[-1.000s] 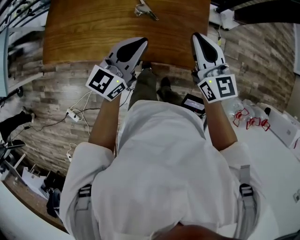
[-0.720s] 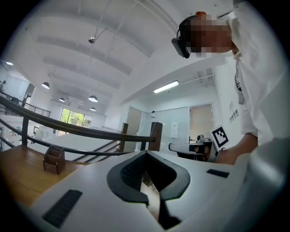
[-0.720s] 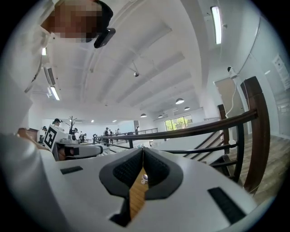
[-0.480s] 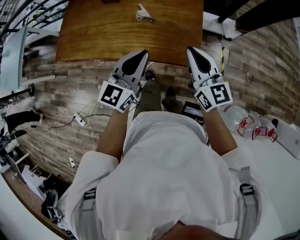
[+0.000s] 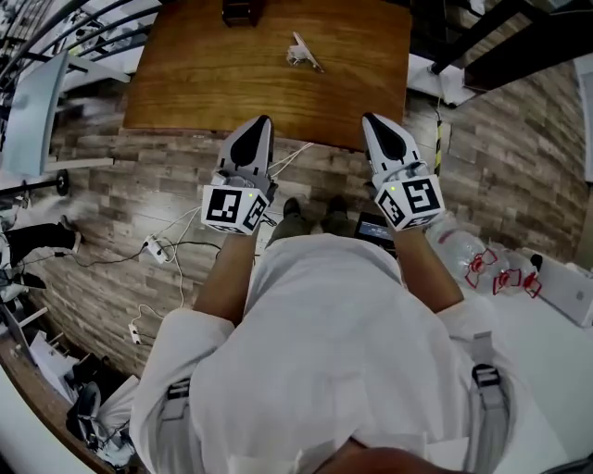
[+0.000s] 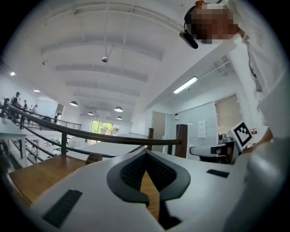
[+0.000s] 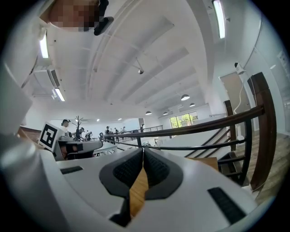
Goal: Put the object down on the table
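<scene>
A small pale object [image 5: 304, 53] lies on the wooden table [image 5: 185, 83], near its far right part. Both grippers are held in front of the table's near edge, over the floor, well short of the object. My left gripper [image 5: 263, 122] is shut with nothing between its fingertips, and in the left gripper view its jaws [image 6: 146, 153] meet at the tip. My right gripper [image 5: 369, 119] is also shut and empty, its jaws [image 7: 142, 150] closed in the right gripper view. Both gripper cameras look up toward the ceiling, so the object is not seen there.
A dark box [image 5: 239, 11] stands at the table's far edge. Cables and a power strip [image 5: 153, 248] lie on the plank floor at the left. Clear bottles with red parts [image 5: 486, 259] lie at the right. A dark railing [image 6: 90, 138] crosses both gripper views.
The table has slid further away in the head view, with both grippers now off its near edge. The two grippers stay shut and point more straight ahead.
</scene>
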A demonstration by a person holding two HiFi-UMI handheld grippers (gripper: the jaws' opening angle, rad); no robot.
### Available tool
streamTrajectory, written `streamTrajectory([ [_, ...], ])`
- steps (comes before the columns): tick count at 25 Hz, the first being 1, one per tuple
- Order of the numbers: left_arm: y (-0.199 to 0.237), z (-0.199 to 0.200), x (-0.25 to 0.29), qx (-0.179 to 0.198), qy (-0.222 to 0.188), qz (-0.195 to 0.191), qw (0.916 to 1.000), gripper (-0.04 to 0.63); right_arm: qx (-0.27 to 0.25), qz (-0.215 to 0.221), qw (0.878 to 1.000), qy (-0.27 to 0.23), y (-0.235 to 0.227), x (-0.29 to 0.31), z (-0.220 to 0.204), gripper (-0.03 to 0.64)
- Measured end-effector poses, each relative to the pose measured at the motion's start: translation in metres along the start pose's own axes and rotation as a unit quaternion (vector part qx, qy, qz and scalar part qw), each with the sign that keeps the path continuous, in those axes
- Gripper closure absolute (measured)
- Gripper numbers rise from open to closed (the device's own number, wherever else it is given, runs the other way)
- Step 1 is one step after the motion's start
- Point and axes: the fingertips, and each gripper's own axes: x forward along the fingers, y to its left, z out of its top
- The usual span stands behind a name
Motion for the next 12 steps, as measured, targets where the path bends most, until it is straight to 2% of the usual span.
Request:
streamTrajectory([
  [3, 0.026, 0.001, -0.012, -0.001, -0.006, 0.025, 0.9997, 0.581, -0.011, 0.006, 1.0, 0.001, 0.01, 0.013, 0.003, 0.591],
  [6, 0.048, -0.012, -0.031, -0.022, 0.003, 0.034, 0.9992, 0.581, -0.012, 0.018, 1.0, 0.001, 0.027, 0.025, 0.001, 0.591],
  [9, 0.06, -0.03, -0.043, -0.054, 0.017, 0.019, 0.9982, 0.581, 0.006, 0.036, 0.999, 0.019, 0.041, 0.04, -0.015, 0.591],
  [12, 0.061, -0.036, -0.052, -0.053, 0.021, 0.01, 0.9983, 0.581, 0.016, 0.034, 0.999, 0.036, 0.047, 0.052, -0.03, 0.591],
])
